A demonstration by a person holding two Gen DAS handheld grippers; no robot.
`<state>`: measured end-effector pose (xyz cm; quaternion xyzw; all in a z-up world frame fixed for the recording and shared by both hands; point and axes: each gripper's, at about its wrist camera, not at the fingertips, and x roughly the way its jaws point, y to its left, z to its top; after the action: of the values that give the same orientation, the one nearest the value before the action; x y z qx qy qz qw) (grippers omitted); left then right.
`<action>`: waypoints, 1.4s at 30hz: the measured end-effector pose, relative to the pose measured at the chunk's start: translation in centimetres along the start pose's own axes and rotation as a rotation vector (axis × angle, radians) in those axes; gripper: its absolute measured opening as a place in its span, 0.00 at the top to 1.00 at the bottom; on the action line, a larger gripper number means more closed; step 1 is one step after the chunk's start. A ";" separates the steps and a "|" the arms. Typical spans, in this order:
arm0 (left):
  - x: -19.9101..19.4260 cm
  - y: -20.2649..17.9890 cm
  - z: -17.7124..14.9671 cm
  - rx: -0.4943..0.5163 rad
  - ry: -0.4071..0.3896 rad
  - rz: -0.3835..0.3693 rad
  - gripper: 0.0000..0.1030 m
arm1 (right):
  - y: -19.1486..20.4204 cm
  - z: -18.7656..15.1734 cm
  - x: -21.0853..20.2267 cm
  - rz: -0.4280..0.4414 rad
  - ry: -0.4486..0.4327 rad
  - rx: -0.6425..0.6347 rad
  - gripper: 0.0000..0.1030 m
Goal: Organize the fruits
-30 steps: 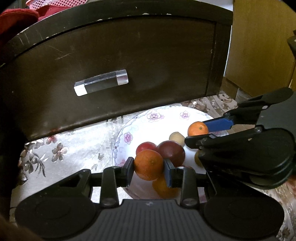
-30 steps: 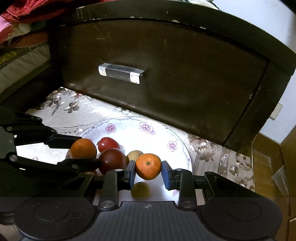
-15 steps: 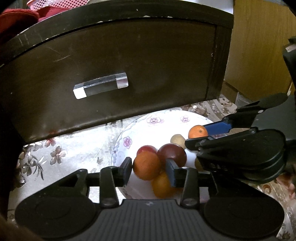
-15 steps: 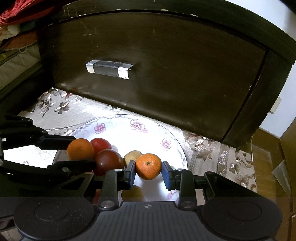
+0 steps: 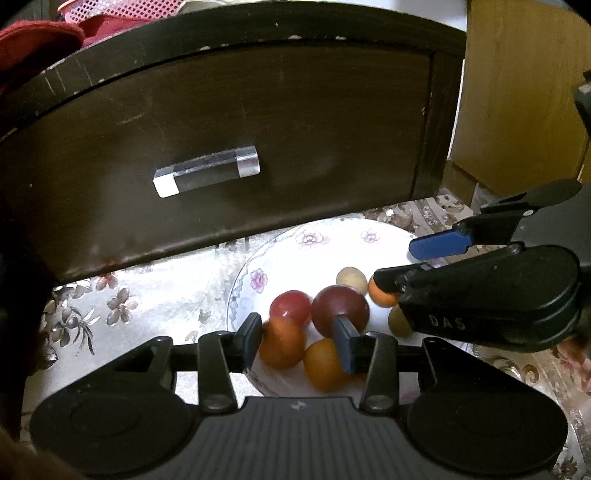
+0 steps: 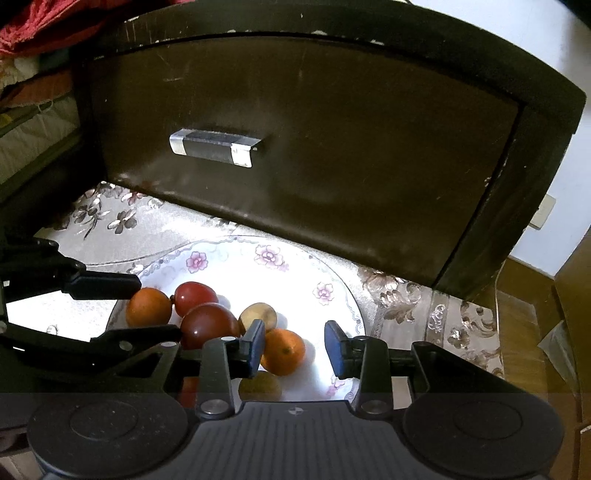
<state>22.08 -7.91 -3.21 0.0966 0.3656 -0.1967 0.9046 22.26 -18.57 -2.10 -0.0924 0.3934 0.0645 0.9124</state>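
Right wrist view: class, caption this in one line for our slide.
Right gripper open over an orange resting on the floral plate.

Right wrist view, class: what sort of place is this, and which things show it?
Probably a home room, perhaps a bedroom: a dark wooden drawer front with a handle, a floral plate of fruit on a flowered table cover, and folded cloth piled behind.
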 end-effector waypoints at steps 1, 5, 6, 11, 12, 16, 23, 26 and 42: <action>-0.2 0.0 0.1 -0.002 -0.003 0.000 0.54 | 0.0 0.0 -0.1 0.000 0.000 0.000 0.69; -0.6 -0.1 0.2 -0.004 -0.012 0.000 0.54 | 0.0 -0.3 -0.5 -0.006 0.003 0.002 0.68; -0.7 -0.1 0.2 -0.004 -0.012 0.001 0.54 | 0.0 -0.3 -0.6 -0.008 0.002 0.003 0.67; -1.1 -0.3 0.0 -0.009 -0.006 0.009 0.54 | -0.3 -0.4 -1.1 -0.017 -0.003 0.015 0.65; -1.2 -0.4 0.0 -0.011 -0.007 0.009 0.54 | -0.3 -0.5 -1.3 -0.018 -0.004 0.018 0.65; -2.0 -0.7 -0.2 -0.024 -0.006 0.012 0.54 | -0.4 -0.7 -2.0 -0.020 -0.009 0.029 0.65; -3.6 -1.3 -0.5 -0.045 -0.003 0.015 0.50 | 0.0 -1.4 -3.9 -0.021 -0.010 0.050 0.65; -4.5 -1.6 -0.8 -0.047 -0.005 0.020 0.47 | -0.1 -2.0 -4.9 -0.024 -0.012 0.064 0.64; -9.1 -2.9 -3.8 -0.077 -0.016 0.112 0.21 | 1.1 -4.9 -9.5 -0.015 -0.012 0.128 0.60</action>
<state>12.45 -6.72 0.35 0.0804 0.3595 -0.1324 0.9202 12.07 -18.99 1.38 -0.0363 0.3906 0.0329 0.9192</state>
